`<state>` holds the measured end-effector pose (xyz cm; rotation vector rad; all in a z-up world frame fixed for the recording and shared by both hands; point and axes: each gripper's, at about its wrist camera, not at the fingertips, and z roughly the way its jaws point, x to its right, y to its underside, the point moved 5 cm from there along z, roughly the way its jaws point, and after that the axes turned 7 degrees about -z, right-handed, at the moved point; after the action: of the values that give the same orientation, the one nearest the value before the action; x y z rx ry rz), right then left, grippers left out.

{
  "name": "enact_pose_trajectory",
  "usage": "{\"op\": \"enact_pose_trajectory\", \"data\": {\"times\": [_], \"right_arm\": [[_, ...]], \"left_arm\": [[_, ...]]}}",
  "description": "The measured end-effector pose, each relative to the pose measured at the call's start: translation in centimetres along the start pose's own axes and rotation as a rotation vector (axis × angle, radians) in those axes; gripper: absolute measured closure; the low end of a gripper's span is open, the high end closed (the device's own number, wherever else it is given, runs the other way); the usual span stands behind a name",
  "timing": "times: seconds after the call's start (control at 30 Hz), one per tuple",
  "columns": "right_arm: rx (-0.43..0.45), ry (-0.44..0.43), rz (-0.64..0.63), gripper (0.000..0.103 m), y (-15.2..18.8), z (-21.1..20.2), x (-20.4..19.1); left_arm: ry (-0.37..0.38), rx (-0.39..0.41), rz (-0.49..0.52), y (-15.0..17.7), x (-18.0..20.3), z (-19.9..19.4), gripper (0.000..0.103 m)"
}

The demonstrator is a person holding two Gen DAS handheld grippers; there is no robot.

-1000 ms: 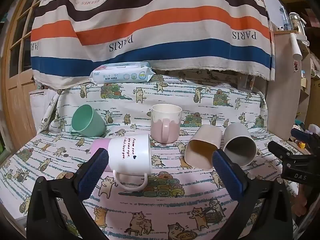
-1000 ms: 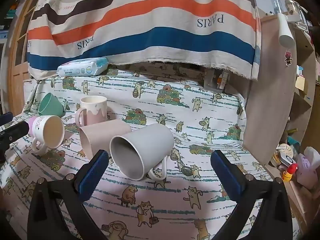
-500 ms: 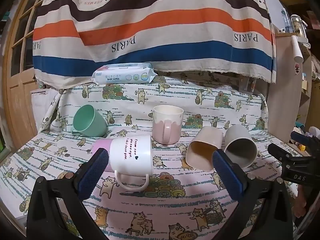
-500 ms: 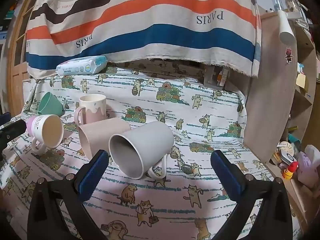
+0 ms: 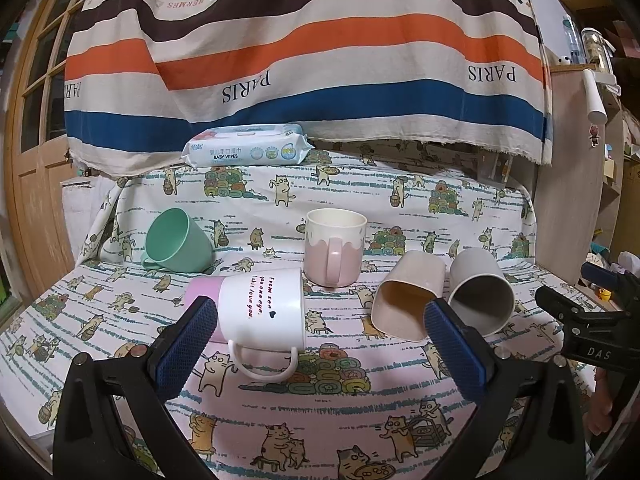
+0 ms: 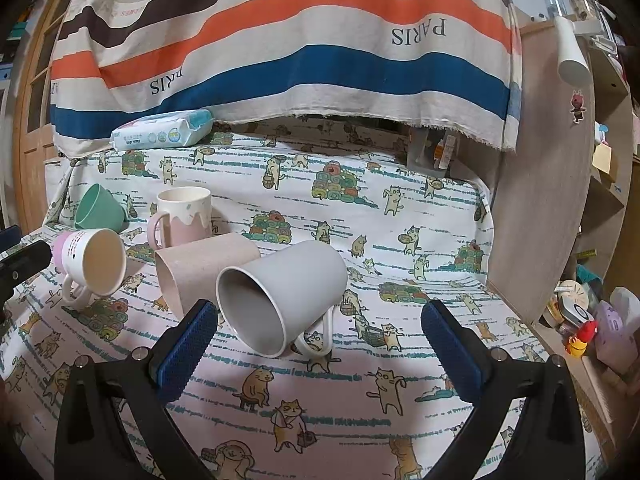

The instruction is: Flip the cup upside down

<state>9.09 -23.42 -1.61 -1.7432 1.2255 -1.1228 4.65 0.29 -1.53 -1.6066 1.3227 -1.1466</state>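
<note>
Left claw [image 5: 320, 334]: jaws spread wide, holding nothing, touching nothing. The white cup [image 5: 260, 310] lies between its blue pads [image 5: 186, 346] in the left wrist view, though farther off, near the front left of the bench [image 5: 460, 208]. The cup is on its side, long axis running across the bench, mouth toward the right, pink base toward the left edge, handle toward the front edge.

Right claw [image 6: 320, 340]: jaws likewise spread wide, empty, clear of all cups. Ahead of it the grey cup [image 6: 280, 292] lies on its side, mouth toward the front edge, handle against the cloth. The beige cup [image 6: 200, 268] lies just beside it on the left, also on its side; whether the two touch cannot be told.

Behind them the pink mug [image 5: 334, 252] stands upright mid-bench. The green cup [image 5: 176, 240] lies tipped near the left edge. A wipes pack [image 5: 246, 150] rests at the back edge.
</note>
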Motion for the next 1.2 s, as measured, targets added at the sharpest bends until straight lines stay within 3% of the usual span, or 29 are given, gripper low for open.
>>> {"op": "enact_pose_trajectory", "data": {"times": [1.2], "right_arm": [[-0.011,-0.003,0.003,0.000,0.30,0.21,-0.01]], "left_arm": [[-0.001,0.000,-0.004,0.07,-0.03,0.09,0.000]]}}
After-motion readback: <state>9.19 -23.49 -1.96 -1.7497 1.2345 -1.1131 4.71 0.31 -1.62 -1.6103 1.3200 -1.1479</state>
